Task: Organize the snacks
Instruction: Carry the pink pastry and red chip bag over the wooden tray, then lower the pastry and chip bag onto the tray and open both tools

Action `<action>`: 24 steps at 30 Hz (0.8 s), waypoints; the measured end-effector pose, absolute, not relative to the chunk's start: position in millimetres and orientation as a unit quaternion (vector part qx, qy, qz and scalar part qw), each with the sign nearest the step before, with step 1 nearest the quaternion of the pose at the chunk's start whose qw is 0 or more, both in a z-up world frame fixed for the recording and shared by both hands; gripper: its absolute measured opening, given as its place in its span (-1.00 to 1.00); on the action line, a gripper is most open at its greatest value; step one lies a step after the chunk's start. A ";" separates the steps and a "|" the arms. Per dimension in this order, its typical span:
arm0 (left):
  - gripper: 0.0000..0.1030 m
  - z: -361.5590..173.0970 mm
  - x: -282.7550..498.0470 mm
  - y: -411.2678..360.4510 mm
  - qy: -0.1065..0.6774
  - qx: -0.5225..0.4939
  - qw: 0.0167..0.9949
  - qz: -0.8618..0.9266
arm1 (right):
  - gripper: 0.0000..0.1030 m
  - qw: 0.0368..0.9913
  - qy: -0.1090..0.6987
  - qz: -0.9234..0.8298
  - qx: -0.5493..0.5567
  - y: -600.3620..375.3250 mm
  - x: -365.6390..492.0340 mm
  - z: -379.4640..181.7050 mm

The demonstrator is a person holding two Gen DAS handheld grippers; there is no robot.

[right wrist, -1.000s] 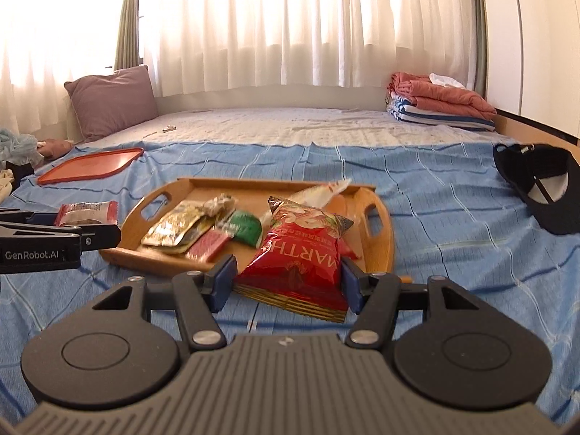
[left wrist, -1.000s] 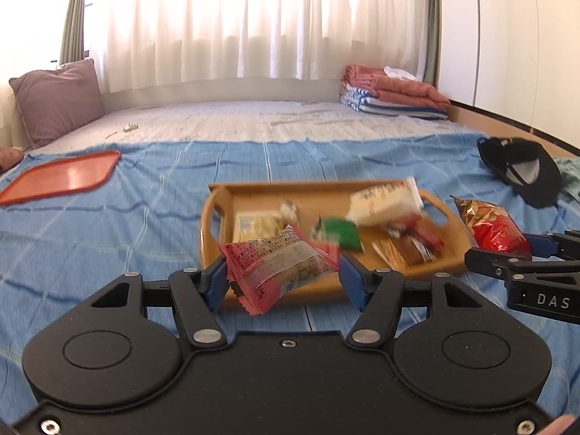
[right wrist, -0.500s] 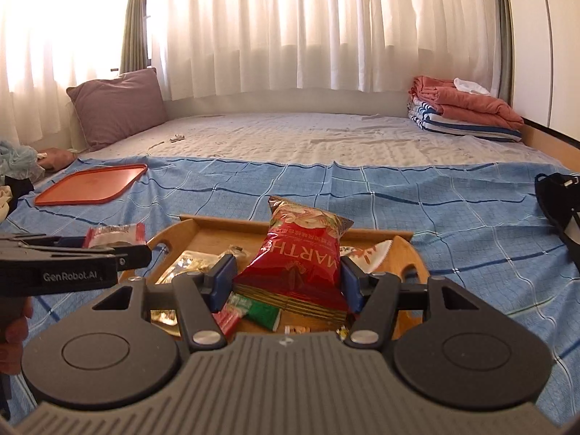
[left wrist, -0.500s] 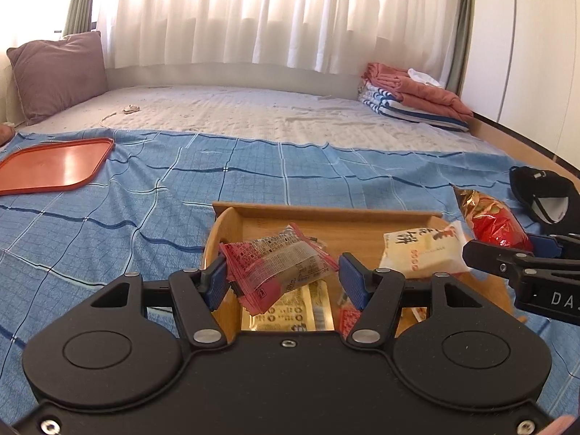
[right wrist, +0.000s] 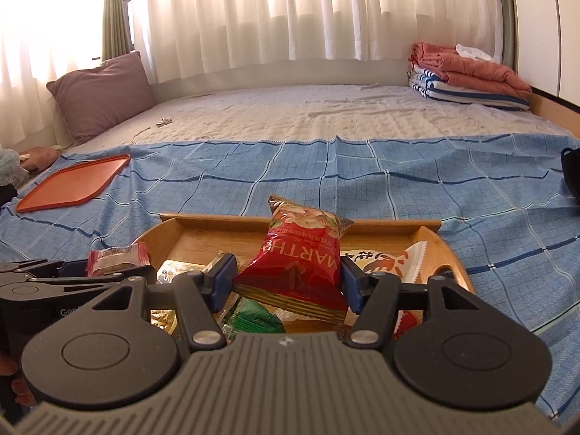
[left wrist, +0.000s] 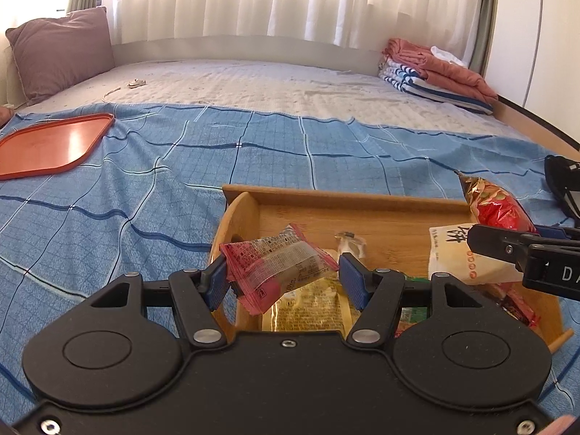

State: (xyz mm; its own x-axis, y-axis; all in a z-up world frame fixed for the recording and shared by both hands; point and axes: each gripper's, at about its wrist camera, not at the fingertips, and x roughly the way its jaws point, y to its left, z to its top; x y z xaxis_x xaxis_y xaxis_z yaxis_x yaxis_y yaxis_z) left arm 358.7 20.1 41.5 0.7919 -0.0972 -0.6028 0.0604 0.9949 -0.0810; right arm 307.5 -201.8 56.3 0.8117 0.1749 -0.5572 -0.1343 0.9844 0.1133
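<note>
My left gripper is shut on a pink snack packet and holds it over the left end of the wooden tray. My right gripper is shut on a red snack bag over the tray. The tray holds a yellow packet, a white packet, a green packet and other snacks. Each gripper shows in the other's view, the right one at the tray's right, the left one at its left.
The tray lies on a blue checked blanket on a bed. An orange tray lies at the left. A purple pillow and folded clothes sit at the back. A black cap lies at the right.
Both grippers have moved forward and lower, from in front of the wooden tray to over it, each still holding its packet.
</note>
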 end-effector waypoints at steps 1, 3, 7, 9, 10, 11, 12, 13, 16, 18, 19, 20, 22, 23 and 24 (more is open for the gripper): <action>0.18 40.5 362.8 20.4 0.321 -0.029 0.946 -0.041 | 0.23 0.950 0.298 0.081 0.036 -201.7 310.1 55.2; 0.18 40.2 371.3 21.2 0.322 -0.032 0.946 -0.038 | 0.23 0.949 0.302 0.081 0.033 -201.0 315.5 52.6; 0.18 40.6 388.7 21.2 0.322 -0.035 0.945 -0.039 | 0.23 0.948 0.307 0.084 0.027 -196.7 325.4 47.9; 0.18 39.8 397.7 20.2 0.323 -0.032 0.945 -0.040 | 0.23 0.947 0.308 0.088 0.026 -194.2 329.5 46.1; 0.18 38.9 402.0 19.7 0.324 -0.033 0.945 -0.042 | 0.23 0.947 0.308 0.089 0.025 -192.9 331.5 45.3; 0.18 37.9 406.1 19.3 0.324 -0.035 0.944 -0.044 | 0.23 0.947 0.309 0.090 0.024 -191.7 333.6 44.3; 0.18 37.2 409.6 18.6 0.324 -0.037 0.944 -0.046 | 0.23 0.946 0.310 0.091 0.023 -190.2 336.4 43.1; 0.18 36.1 413.2 17.9 0.325 -0.038 0.944 -0.049 | 0.23 0.946 0.310 0.093 0.022 -188.9 338.9 41.7; 0.18 30.8 423.4 16.0 0.328 -0.038 0.942 -0.054 | 0.23 0.945 0.314 0.095 0.017 -185.4 346.5 36.5; 0.19 26.4 428.6 15.3 0.330 -0.036 0.942 -0.056 | 0.23 0.944 0.316 0.096 0.018 -184.3 350.4 32.4; 0.19 24.0 430.9 15.0 0.331 -0.035 0.941 -0.057 | 0.23 0.943 0.318 0.096 0.019 -184.0 352.3 30.1; 0.19 21.5 432.8 14.4 0.332 -0.034 0.941 -0.058 | 0.23 0.943 0.319 0.097 0.020 -183.6 353.9 27.9; 0.19 16.8 436.2 13.2 0.334 -0.031 0.940 -0.059 | 0.23 0.941 0.322 0.098 0.016 -182.6 356.8 23.8; 0.19 14.6 437.6 12.9 0.334 -0.030 0.940 -0.060 | 0.23 0.941 0.323 0.100 0.013 -181.9 357.5 21.9; 0.19 12.7 439.0 12.8 0.334 -0.030 0.940 -0.060 | 0.23 0.941 0.324 0.102 0.010 -181.2 358.2 20.2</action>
